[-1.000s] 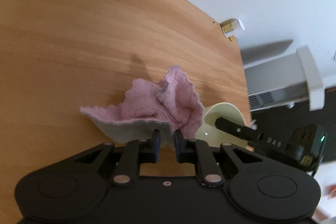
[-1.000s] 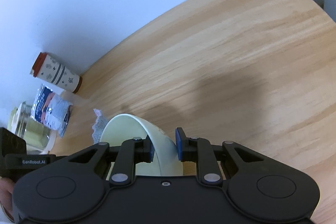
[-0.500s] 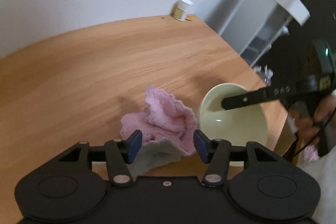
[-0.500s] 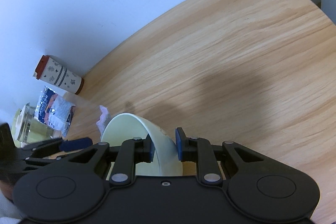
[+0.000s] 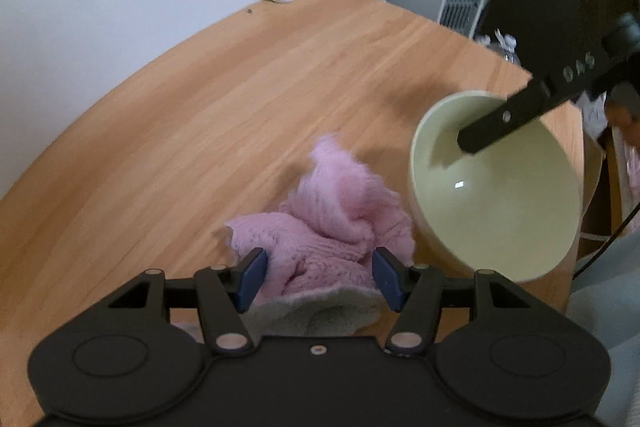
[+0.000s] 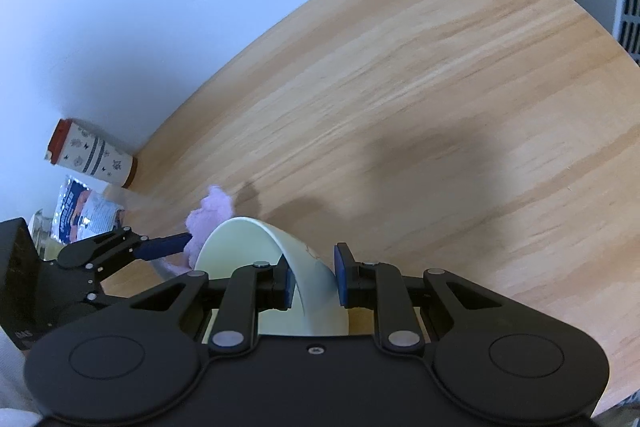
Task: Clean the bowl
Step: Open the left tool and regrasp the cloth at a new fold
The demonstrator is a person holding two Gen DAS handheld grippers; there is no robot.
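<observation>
Left gripper (image 5: 318, 277) astride cloth (image 5: 332, 215)

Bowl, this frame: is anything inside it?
Only one finger of the right gripper, clamped over the rim. The bowl interior otherwise shows bare, glossy. The pink cloth lies outside, beside it. What is under the bowl is hidden.

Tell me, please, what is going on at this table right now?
A person is cleaning a bowl with a handheld claw in each hand. The right claw grips the rim of the pale green bowl, holding it tilted over the wooden table. The left claw has just been opening; its jaws now stand apart around the crumpled pink cloth, which lies on the table beside the bowl.
</observation>
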